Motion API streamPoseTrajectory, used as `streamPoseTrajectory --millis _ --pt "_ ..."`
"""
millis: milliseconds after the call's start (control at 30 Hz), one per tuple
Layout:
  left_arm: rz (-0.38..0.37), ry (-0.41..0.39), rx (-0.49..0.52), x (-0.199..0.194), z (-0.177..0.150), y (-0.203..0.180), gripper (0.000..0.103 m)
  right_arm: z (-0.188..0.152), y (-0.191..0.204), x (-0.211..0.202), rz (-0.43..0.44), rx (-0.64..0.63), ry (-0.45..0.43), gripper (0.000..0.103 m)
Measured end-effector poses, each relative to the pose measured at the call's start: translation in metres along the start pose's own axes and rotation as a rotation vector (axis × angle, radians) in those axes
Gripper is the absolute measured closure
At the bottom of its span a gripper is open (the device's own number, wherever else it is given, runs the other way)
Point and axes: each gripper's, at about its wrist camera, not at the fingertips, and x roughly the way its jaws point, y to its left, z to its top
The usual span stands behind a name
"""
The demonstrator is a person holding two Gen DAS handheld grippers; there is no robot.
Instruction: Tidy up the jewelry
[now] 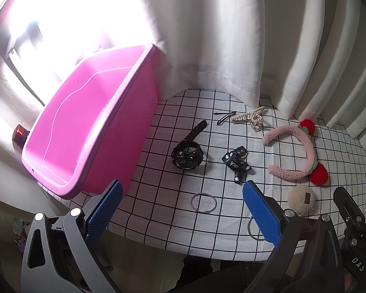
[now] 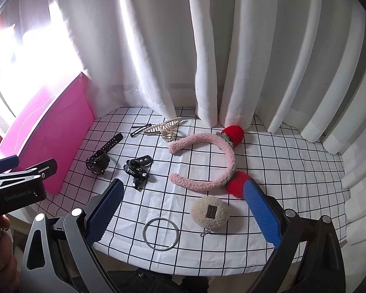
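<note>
Left view, claw: my left claw (image 1: 180, 210) sits nearest the lens, blue pads spread wide, gripping nothing.
Left view, bangle: I see a thin silver bangle (image 1: 203, 202) flat on the desk (image 1: 158, 214), between the pads.
Left view, bin: pink bin (image 1: 90, 127) stands at the left of the checked cloth, open side up.
Left view, watch: black watch (image 1: 188, 155) lies just beside the bin's right wall.
Left view, strap: black printed strap (image 1: 236, 164) lies right of the watch, apart from it.
Left view, far items: black hairpin (image 1: 225, 117) and pearl clip (image 1: 251, 119) lie near the curtain (image 1: 219, 36).
Left view, headband: pink headband (image 1: 297, 153) with red pompoms lies at the right.
Right view, claw: my right claw (image 2: 183, 210) is wide open too, with nothing in it.
Right view, ring: I see a large silver ring (image 2: 160, 234) flat on the cloth between the pads.
Right view, puff: beige puff (image 2: 209, 212) lies just beside the ring, on its right.
Right view, left claw: visible at the left edge, in front of the bin.
</note>
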Motion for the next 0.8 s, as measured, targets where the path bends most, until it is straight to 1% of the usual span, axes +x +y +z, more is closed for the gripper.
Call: streamPoseTrajectory --millis 233,267,567,700,800 --pt "0.001 0.005 -0.001 0.003 0.007 0.004 0.006 0.000 -0.002 0.000 0.004 0.005 0.004 0.009" --pt "0.001 0.001 -0.001 -0.001 -0.001 0.000 0.006 -0.001 -0.001 0.000 0.004 0.005 0.004 0.009" --pt "0.008 0.005 -0.005 0.004 -0.007 -0.003 0.006 -0.005 -0.008 0.003 0.002 0.024 0.012 0.009" --pt "0.002 0.029 -0.011 0.016 -0.014 -0.003 0.006 -0.015 -0.020 0.012 0.000 0.054 0.042 0.009" --pt "-0.022 0.050 -0.024 0.030 -0.022 -0.001 0.006 -0.026 -0.032 0.023 -0.007 0.078 0.080 0.009"
